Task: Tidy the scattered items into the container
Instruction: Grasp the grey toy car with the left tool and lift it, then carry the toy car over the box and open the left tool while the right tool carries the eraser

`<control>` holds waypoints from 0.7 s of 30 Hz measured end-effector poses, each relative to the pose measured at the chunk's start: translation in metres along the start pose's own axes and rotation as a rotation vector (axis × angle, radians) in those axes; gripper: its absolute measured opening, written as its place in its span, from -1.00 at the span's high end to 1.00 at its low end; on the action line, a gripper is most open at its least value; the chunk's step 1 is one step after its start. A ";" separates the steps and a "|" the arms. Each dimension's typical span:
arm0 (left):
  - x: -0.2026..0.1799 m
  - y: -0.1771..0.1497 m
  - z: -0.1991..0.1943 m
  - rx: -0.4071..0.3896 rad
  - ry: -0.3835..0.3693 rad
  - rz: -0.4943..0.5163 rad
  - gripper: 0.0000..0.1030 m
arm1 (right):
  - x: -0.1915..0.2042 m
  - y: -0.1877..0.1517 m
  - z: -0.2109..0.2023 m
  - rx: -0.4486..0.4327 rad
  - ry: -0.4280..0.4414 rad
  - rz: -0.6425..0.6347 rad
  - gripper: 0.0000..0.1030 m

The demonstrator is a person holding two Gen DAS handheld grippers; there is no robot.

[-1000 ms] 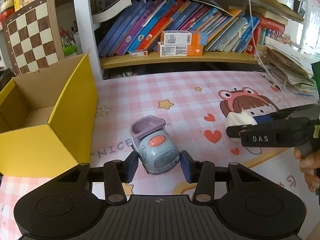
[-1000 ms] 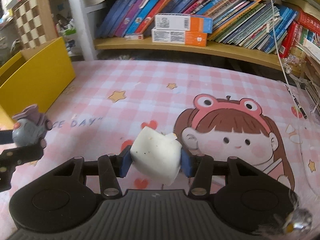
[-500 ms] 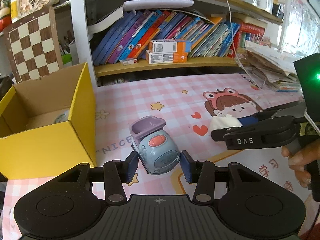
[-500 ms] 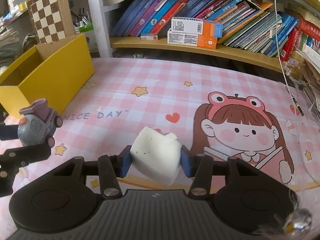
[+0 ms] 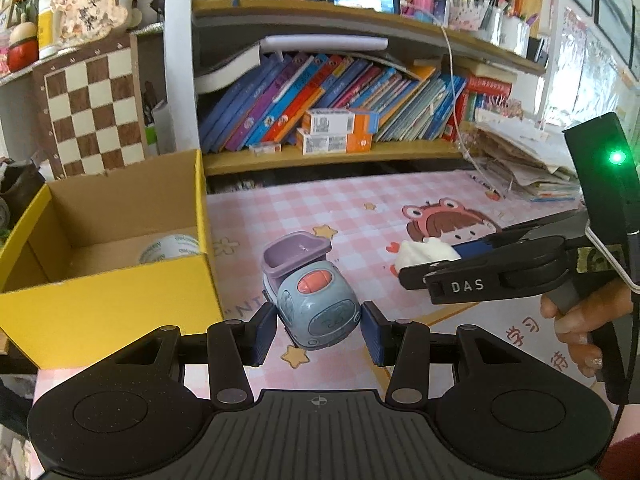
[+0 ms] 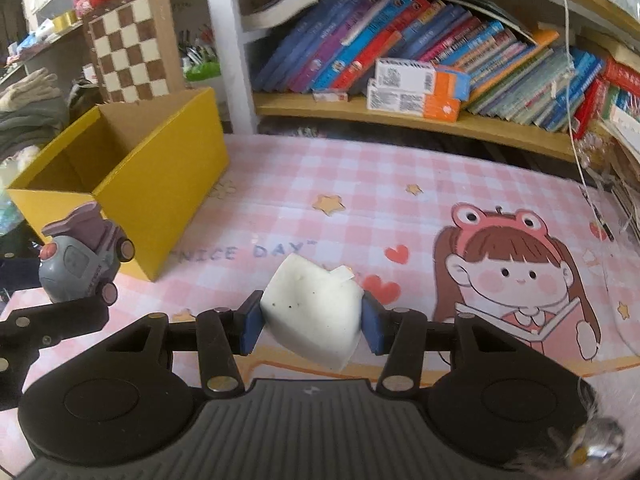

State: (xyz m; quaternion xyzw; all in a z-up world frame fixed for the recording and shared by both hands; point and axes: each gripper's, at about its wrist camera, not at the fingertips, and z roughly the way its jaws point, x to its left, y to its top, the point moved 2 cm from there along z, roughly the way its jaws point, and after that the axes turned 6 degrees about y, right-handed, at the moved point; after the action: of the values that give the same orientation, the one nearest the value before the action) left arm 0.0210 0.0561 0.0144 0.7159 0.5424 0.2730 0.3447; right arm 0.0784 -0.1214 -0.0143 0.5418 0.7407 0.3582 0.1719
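My left gripper point(image 5: 319, 330) is shut on a grey-blue toy truck point(image 5: 311, 297) with a purple tipper, held above the pink checked mat. The truck also shows at the left of the right wrist view point(image 6: 82, 258). My right gripper point(image 6: 311, 322) is shut on a white foam block point(image 6: 314, 310), also held above the mat; the block shows in the left wrist view point(image 5: 424, 254). The yellow cardboard box point(image 5: 120, 304) stands open at the left, with a roll of tape point(image 5: 170, 247) inside. It also shows in the right wrist view point(image 6: 168, 184).
A bookshelf point(image 5: 332, 156) full of books and small cartons runs along the back of the mat. A chessboard point(image 5: 94, 108) leans behind the box. A pile of papers point(image 5: 524, 168) lies at the right edge.
Both grippers have risen with their objects and the view has drawn back. The box interior with the tape roll has come into sight.
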 end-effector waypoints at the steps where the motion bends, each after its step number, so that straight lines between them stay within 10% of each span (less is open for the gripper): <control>1: 0.004 0.001 -0.003 -0.008 -0.003 -0.002 0.14 | 0.005 0.002 -0.002 -0.006 0.002 -0.005 0.08; 21: 0.094 0.021 -0.034 -0.144 0.072 -0.068 0.14 | 0.093 0.068 -0.007 -0.107 0.052 -0.138 0.08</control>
State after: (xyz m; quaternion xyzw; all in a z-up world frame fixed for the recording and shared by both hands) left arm 0.0319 0.1502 0.0536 0.6600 0.5574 0.3251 0.3848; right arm 0.0874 -0.0271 0.0515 0.4700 0.7603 0.3987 0.2054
